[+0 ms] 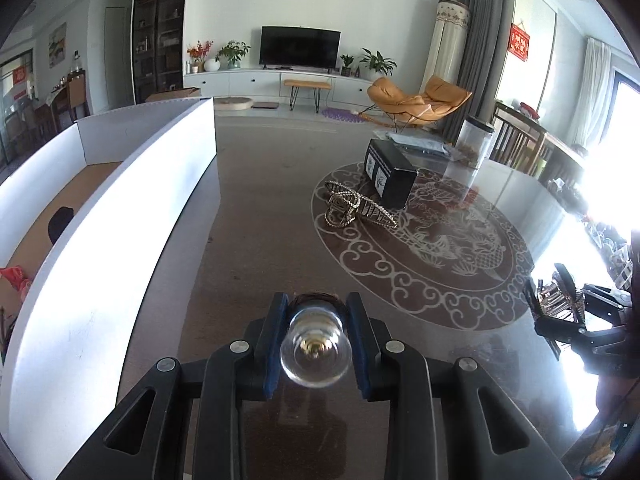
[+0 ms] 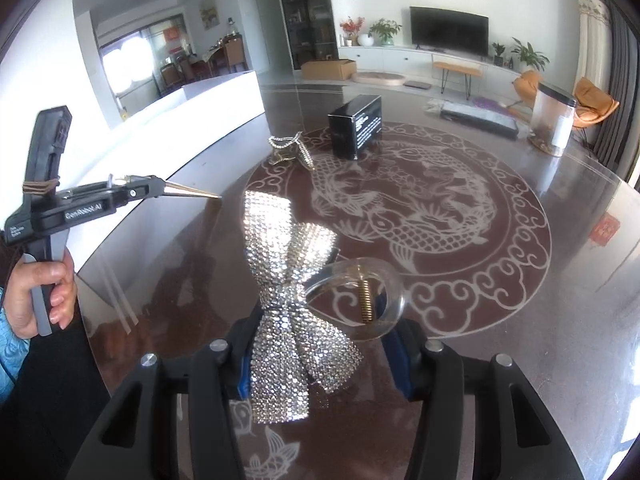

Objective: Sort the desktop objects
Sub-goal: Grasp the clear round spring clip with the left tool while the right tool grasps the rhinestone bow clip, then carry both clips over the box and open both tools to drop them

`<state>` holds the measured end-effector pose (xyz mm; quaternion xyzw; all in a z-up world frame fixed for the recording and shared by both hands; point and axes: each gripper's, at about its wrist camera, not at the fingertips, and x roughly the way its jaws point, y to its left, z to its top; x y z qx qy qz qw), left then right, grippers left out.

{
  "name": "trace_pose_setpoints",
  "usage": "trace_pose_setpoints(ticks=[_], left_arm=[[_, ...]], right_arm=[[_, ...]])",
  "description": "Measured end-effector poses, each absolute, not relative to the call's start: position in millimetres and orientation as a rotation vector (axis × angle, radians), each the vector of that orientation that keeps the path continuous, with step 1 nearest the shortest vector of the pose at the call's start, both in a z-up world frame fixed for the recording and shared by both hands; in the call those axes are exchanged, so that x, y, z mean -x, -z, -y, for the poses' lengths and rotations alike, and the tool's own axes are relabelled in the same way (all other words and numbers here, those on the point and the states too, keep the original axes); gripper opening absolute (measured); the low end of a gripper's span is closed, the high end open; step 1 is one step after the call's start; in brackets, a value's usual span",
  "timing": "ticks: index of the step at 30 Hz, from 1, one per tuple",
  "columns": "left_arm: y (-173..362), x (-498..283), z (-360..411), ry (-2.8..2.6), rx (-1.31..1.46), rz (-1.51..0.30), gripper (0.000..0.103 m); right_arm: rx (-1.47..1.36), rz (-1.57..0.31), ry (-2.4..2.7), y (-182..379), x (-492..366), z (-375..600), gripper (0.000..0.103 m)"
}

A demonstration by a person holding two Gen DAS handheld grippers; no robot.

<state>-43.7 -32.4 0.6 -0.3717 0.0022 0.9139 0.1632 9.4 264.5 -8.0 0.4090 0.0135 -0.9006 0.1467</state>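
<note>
My left gripper [image 1: 316, 304] is shut on a small clear light bulb [image 1: 316, 350], held above the glass table beside the white box [image 1: 120, 240]. My right gripper [image 2: 320, 332] is shut on a rhinestone bow hair clip [image 2: 292, 288] with a clear plastic clamp and brass spring, held over the table. A gold rhinestone hair claw [image 1: 352, 208] lies on the table near a black carton [image 1: 390, 170]; both also show in the right wrist view, the claw [image 2: 288, 150] and the carton [image 2: 356, 124]. The left gripper shows from the side in the right wrist view [image 2: 216, 196].
The white box holds a dark object [image 1: 60, 226] and a red item [image 1: 16, 276] on its brown floor. A clear canister with a black lid [image 2: 554, 118] stands at the table's far right. The glass table [image 2: 480, 280] has a dragon medallion pattern.
</note>
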Motion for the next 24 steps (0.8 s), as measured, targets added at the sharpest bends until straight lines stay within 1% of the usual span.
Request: trace_pose_setpoints(ticks=[7, 11, 14, 16, 19, 21, 24], left_arm=[[-17.3, 17.8, 49.6, -2.636, 1.002, 0.075, 0.029], [-35.7, -1.0, 68.9, -2.663, 0.960, 0.194, 0.029], [-66.1, -13.6, 93.0, -2.701, 0.887, 0.287, 0.029], [-94.5, -17.5, 117.0, -2.735, 0.827, 0.324, 0.029], [-128.4, -11.8, 158.4, -2.812, 0.788, 0.333, 0.029], [-141.3, -2.4, 190.0, -2.860, 0.799, 0.346, 0.029], [-141.3, 22.1, 240.3, -2.922, 0.906, 0.374, 0.029]], right_arm=[[-1.120, -0.016, 2.576, -7.3, -6.7, -248.3, 0.052], [-1.068, -0.029, 2.550, -19.3, -8.7, -231.4, 0.052], [-1.028, -0.081, 2.519, -32.9, 1.1, -211.2, 0.052], [-0.986, -0.113, 2.493, -47.2, 12.6, -192.8, 0.052], [-0.903, -0.102, 2.441, -76.1, 36.2, -154.8, 0.052], [-0.841, -0.081, 2.392, -98.2, 54.7, -118.9, 0.052], [-0.784, -0.070, 2.295, -121.6, 81.1, -55.0, 0.052]])
